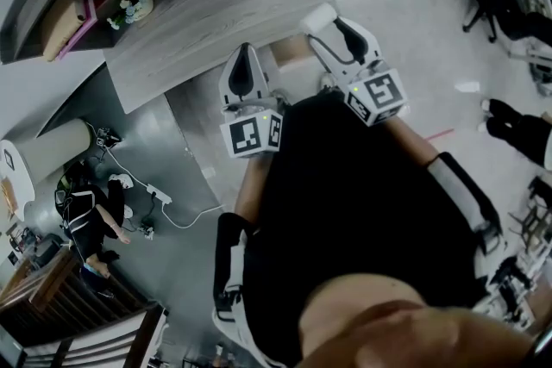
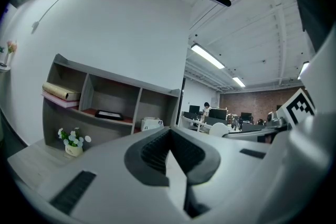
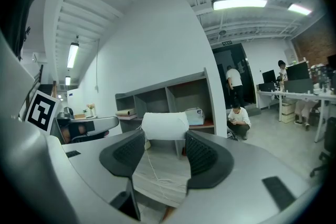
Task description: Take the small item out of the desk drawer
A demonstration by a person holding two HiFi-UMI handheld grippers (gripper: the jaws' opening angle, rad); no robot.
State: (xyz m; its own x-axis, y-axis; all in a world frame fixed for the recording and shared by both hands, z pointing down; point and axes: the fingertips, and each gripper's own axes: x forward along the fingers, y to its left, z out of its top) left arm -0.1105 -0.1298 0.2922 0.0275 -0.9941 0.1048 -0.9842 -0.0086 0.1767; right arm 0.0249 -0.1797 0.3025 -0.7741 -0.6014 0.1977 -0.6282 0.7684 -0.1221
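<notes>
Over the near edge of the desk, the right gripper grips a small white roll crosswise at its jaw tips, a loose thread trailing down from it toward the wood-grain top. The left gripper hangs beside it with jaws pressed together on nothing. At the desk's far edge stands a shelf unit with a little flower pot. The drawer itself cannot be made out with certainty. Judging by the roll held clear above the desk, the removal looks essentially done; what remains, probably, is setting it down.
</notes>
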